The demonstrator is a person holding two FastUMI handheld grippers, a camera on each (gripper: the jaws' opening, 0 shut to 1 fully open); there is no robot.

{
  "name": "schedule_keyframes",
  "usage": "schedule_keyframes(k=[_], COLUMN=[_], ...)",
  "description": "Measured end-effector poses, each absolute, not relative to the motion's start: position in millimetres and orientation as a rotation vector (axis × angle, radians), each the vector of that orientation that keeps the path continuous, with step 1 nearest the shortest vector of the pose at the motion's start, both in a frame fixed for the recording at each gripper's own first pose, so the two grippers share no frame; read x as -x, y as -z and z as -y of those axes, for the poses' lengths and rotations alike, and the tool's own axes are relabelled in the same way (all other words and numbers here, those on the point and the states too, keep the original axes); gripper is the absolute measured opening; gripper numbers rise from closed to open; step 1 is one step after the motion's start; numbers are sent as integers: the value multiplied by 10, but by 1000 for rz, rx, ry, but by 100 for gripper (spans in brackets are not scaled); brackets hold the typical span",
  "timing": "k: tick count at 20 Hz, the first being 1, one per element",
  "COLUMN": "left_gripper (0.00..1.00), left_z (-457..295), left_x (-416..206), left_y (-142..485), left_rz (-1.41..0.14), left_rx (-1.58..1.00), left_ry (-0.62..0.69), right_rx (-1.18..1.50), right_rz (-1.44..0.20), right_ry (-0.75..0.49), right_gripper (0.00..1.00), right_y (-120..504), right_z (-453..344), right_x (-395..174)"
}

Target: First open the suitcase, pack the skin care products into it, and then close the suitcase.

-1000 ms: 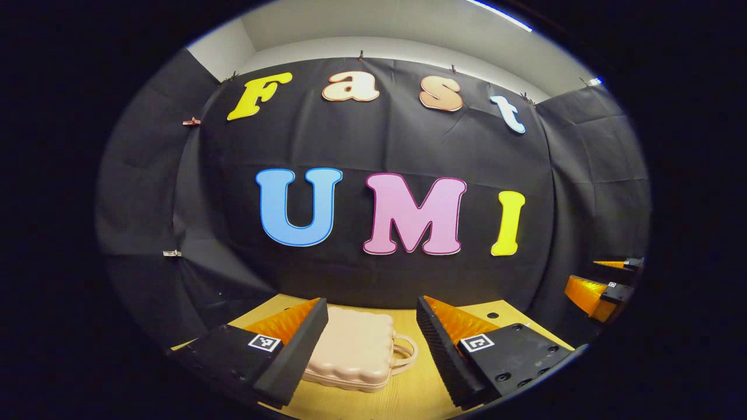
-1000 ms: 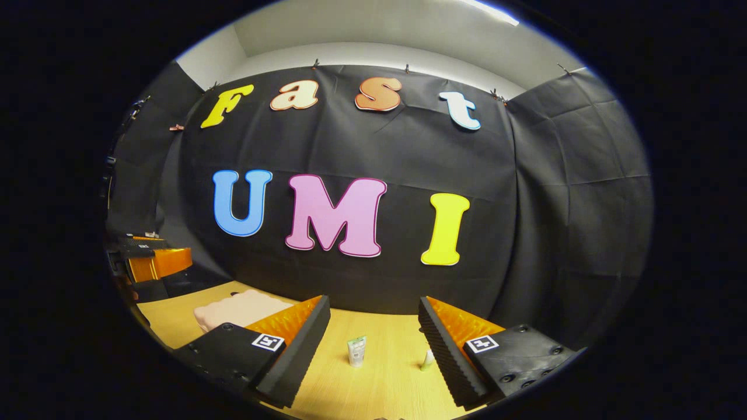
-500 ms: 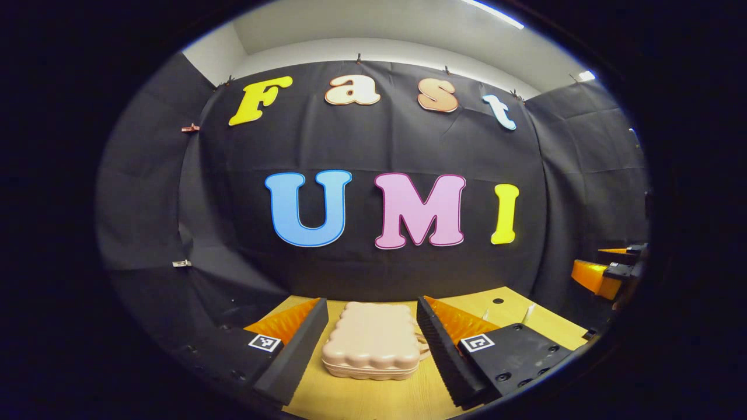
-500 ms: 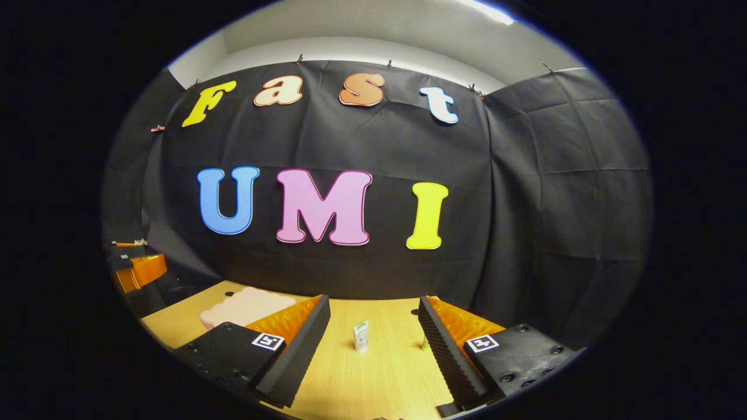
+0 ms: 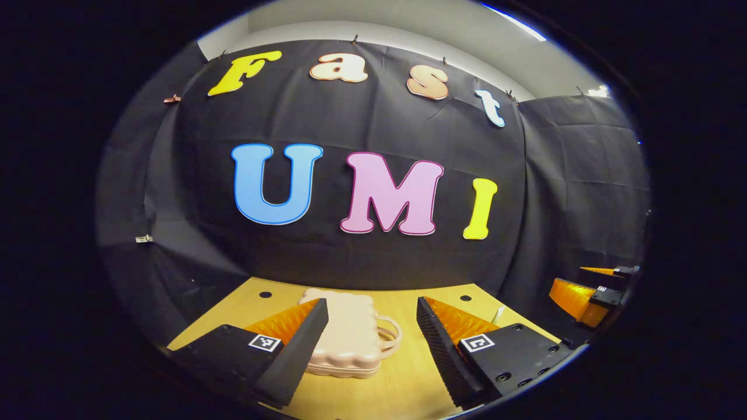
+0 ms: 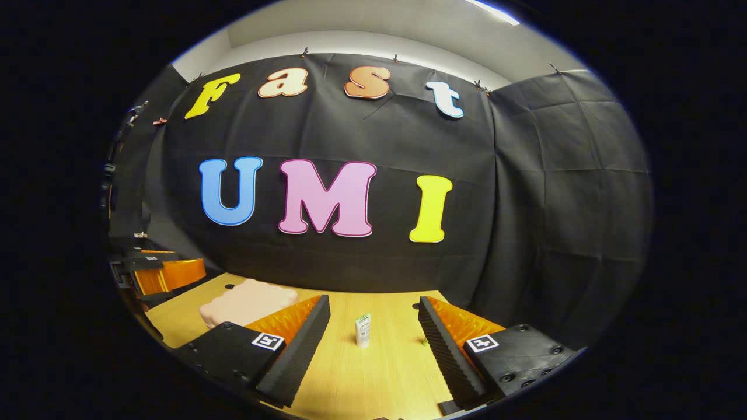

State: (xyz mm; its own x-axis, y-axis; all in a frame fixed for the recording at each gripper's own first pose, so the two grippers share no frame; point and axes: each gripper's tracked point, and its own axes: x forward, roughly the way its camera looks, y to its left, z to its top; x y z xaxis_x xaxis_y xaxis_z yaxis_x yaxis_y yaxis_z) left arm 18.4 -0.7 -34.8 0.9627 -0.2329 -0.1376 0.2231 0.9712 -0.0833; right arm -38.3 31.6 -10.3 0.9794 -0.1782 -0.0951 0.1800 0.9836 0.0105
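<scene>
Both tongs, left (image 5: 372, 338) and right (image 6: 373, 341), are hovering spread wide, gripping nothing; the closed suitcase (image 5: 349, 335) is lying flat on the surface (image 6: 379, 379), a tube (image 6: 362, 330) standing upright well apart from it.

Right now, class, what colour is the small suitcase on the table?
The suitcase is pale pink, seen best in the left gripper view.
</scene>
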Motion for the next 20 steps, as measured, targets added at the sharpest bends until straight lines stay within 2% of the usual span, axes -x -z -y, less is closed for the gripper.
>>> schedule_keyframes(k=[6, 11, 14, 15, 20], left_gripper=[96, 96, 93, 88, 79], left_z=[745, 1131, 1154, 1165, 1207], left_x=[-1158, -1751, -1952, -1991, -2102], left_y=[1060, 2004, 2488, 2598, 3047], left_rz=[-282, -473, -557, -580, -689], left_rx=[10, -65, -131, -142, -125], left_ry=[280, 259, 215, 211, 180], right_rx=[4, -12, -88, -112, -97], right_rz=[-108, -224, -295, -305, -378], right_ry=[158, 136, 166, 180, 184], right_gripper=[96, 97, 97, 97, 97], right_y=[334, 892, 1158, 1221, 1542], right_z=[90, 345, 470, 500, 622], right_x=[-57, -316, -304, -288, -339])
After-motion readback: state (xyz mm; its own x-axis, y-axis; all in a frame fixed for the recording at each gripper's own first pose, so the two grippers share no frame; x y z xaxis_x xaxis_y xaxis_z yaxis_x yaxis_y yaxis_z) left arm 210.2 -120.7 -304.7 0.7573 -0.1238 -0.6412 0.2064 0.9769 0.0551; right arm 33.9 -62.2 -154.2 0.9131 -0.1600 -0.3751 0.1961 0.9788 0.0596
